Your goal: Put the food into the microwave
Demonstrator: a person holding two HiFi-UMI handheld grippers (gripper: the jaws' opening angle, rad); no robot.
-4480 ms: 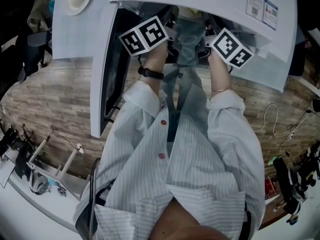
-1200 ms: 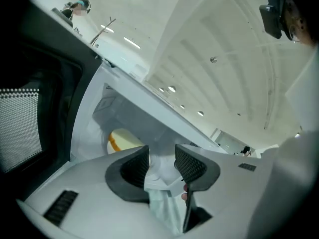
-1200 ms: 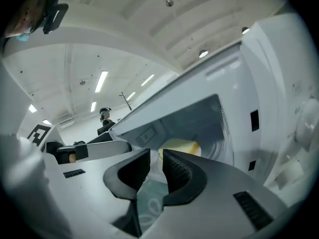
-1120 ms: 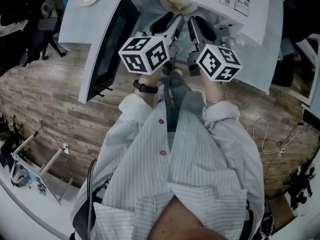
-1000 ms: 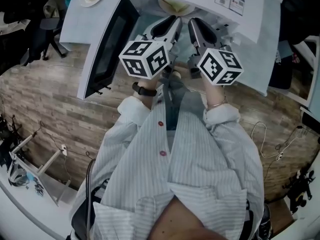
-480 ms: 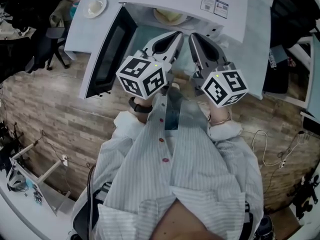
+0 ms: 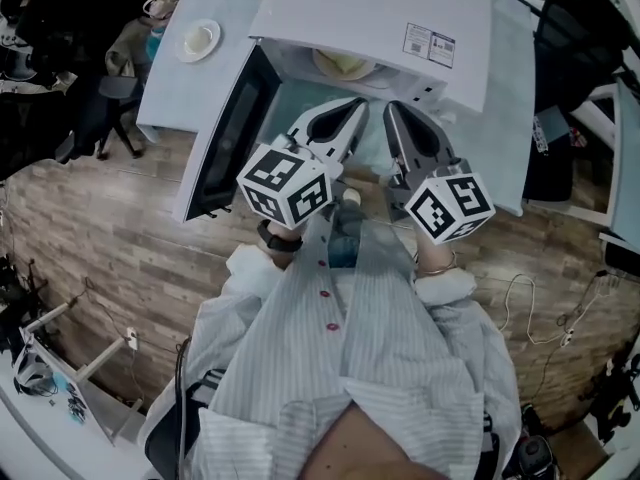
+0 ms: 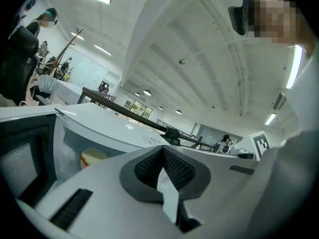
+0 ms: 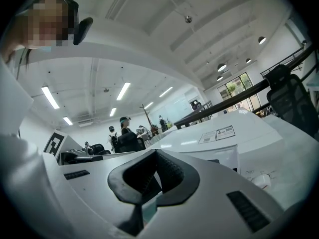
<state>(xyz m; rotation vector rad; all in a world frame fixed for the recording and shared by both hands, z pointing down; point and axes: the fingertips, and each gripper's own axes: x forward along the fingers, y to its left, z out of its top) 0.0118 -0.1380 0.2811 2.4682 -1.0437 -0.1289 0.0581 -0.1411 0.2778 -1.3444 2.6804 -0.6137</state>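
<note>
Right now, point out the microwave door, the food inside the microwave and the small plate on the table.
microwave door [image 7: 232, 130]: head view, its dark window.
food [image 7: 343, 64]: head view, its pale top.
small plate [image 7: 185, 49]: head view, its left rim.

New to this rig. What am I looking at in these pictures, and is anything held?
No robot here: a person holds a two-jaw tool in each hand; the marker cubes belong to the tools. The top-down picture comes from a camera on the person's head; the other two ride on the tools and look along their jaws. The left tool and right tool point at an open microwave, its door swung left. A plate of food sits inside. A small plate lies on the table beside it. Both tools' jaws are together, holding nothing.
</note>
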